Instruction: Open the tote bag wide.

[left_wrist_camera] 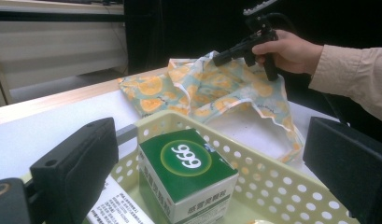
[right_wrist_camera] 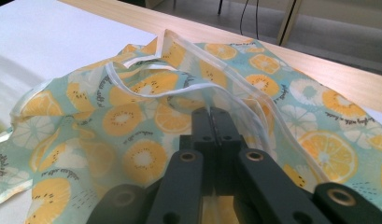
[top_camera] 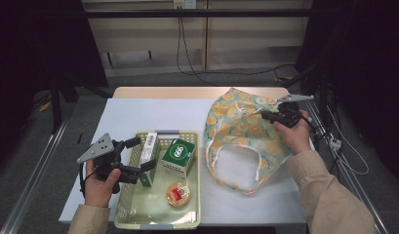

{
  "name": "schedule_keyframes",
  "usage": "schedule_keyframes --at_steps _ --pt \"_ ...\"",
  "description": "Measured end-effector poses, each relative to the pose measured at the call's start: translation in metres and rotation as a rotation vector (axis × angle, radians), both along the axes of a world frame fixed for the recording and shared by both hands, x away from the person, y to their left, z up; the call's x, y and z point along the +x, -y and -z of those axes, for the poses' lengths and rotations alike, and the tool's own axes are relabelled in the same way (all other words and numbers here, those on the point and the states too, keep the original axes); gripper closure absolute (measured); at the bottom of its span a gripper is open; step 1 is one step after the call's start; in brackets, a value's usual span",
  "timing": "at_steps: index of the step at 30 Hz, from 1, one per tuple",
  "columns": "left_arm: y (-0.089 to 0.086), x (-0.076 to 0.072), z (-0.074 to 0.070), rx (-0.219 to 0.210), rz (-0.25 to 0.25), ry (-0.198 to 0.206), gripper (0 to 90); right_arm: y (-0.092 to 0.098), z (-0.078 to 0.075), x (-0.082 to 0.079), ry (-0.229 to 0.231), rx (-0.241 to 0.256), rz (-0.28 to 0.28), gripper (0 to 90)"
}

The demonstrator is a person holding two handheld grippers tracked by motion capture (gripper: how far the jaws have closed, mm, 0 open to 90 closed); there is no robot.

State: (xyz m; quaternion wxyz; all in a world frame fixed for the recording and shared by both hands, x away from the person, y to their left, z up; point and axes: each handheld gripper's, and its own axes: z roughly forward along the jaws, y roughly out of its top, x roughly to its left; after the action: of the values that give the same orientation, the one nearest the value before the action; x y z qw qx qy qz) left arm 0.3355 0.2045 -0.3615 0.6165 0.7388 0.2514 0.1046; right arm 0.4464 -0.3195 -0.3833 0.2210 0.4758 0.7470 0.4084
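A cream perforated basket (top_camera: 158, 225) at the front left holds a green "999" box (top_camera: 178, 155), a tall white and green box (top_camera: 149, 151) and a small round packaged item (top_camera: 177, 194). My left gripper (top_camera: 140, 156) is open over the basket's left side, with its jaws on either side of the tall box. In the left gripper view the green box (left_wrist_camera: 188, 163) sits between the wide-apart jaws. A fabric bag (top_camera: 246, 136) printed with orange slices lies at the right. My right gripper (top_camera: 263, 116) is shut on the bag's upper edge (right_wrist_camera: 132, 116) and holds it raised.
A white sheet (top_camera: 138, 114) covers most of the wooden table (top_camera: 187, 91). The bag's handles (top_camera: 236, 168) loop over the sheet beside the basket. Cables (top_camera: 343, 151) trail off the table's right edge, and a metal rail (top_camera: 36, 170) runs along the left.
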Motion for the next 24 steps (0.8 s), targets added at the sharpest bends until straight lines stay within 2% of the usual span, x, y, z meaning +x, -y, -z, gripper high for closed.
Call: schedule_keyframes --at_steps 4,7,9,11,13,15,16,17,19,20,21,24 --pt "0.001 0.0 0.001 -0.009 0.001 0.002 3.0 0.006 0.009 -0.001 -0.019 0.006 0.015 88.7" --pt "0.0 0.0 0.002 -0.007 -0.002 0.0 3.0 0.01 0.017 -0.003 -0.051 0.014 0.025 83.0" --pt "0.0 0.0 0.003 -0.011 -0.001 0.003 3.0 0.01 0.022 -0.006 -0.074 0.031 0.011 78.9" --pt "-0.001 -0.001 0.003 -0.01 -0.005 -0.002 3.0 0.008 0.022 -0.012 -0.086 0.014 0.002 71.2" --pt "-0.001 -0.001 0.004 -0.009 -0.006 -0.002 3.0 0.006 0.021 -0.019 -0.089 0.007 -0.034 67.2" --pt "-0.001 -0.001 0.006 -0.016 -0.007 -0.004 3.0 0.004 0.018 -0.027 -0.085 0.005 -0.042 62.9" --pt "-0.001 -0.001 0.006 -0.007 -0.007 -0.004 3.0 0.003 0.017 -0.031 -0.085 0.014 -0.049 62.0" --pt "0.0 -0.002 0.007 -0.015 -0.007 -0.003 3.0 0.002 0.016 -0.036 -0.079 0.012 -0.047 61.8" --pt "0.0 -0.002 0.009 -0.01 -0.006 -0.006 3.0 -0.001 0.016 -0.046 -0.069 -0.008 -0.083 63.0" --pt "0.0 -0.002 0.009 -0.01 -0.008 -0.006 3.0 -0.002 0.017 -0.051 -0.075 -0.007 -0.1 67.9" --pt "0.0 -0.003 0.01 -0.013 -0.007 -0.008 3.0 -0.004 0.02 -0.056 -0.09 -0.012 -0.123 73.8" --pt "0.001 -0.004 0.01 -0.01 -0.005 -0.007 3.0 -0.009 0.034 -0.068 -0.134 -0.06 -0.166 78.6"
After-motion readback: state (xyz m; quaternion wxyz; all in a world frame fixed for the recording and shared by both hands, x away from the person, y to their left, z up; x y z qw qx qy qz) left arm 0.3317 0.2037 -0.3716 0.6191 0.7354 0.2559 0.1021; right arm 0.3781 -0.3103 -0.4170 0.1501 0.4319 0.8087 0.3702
